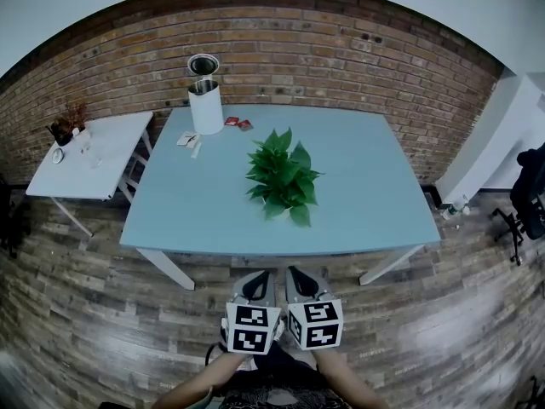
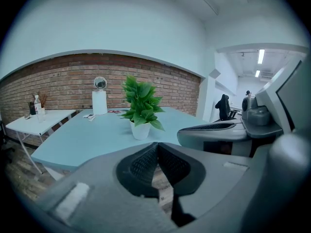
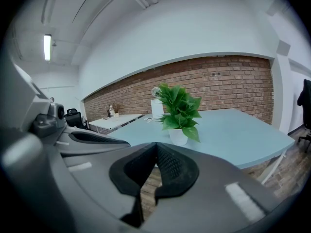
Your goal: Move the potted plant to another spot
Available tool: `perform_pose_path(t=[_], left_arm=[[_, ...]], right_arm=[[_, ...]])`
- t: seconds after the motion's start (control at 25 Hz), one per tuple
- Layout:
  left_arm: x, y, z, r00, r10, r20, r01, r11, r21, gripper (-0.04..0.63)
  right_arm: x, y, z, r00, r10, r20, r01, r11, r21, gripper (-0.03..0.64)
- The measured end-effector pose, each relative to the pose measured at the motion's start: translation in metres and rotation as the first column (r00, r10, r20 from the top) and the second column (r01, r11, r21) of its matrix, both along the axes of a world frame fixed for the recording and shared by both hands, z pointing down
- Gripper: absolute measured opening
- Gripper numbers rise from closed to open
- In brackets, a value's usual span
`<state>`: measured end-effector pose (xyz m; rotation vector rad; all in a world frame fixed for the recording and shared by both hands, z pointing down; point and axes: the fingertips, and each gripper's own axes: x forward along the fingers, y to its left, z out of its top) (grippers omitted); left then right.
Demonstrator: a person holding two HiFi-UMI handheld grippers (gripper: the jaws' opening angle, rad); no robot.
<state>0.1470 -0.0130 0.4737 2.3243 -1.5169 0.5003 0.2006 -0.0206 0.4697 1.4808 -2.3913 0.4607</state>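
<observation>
On the blue table, a potted plant stands near the middle, green leaves filling its small white pot. My left claw and right claw hover before the near edge, both pressed together, empty.

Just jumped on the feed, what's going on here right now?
A person holds the left gripper and the right gripper side by side over the wooden floor, just short of the near edge of the blue table. Both have their jaws shut with nothing between them. The potted plant stands upright on the table ahead of them, untouched, so the move has not begun.
</observation>
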Motion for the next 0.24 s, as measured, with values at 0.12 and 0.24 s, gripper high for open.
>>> perform_pose_path(t=[0.12, 0.24], left_arm=[[-0.0023, 0.0004, -0.0007, 1.0, -0.001, -0.002, 0.001, 1.0, 0.002, 0.0], [-0.0036, 0.0009, -0.0007, 1.0, 0.001, -0.003, -0.001, 1.0, 0.004, 0.0]], right_arm=[[-0.0026, 0.0013, -0.0006, 1.0, -0.002, -0.001, 0.002, 1.0, 0.001, 0.005], [-0.0035, 0.0021, 0.0006, 1.0, -0.001, -0.002, 0.001, 1.0, -0.002, 0.006]])
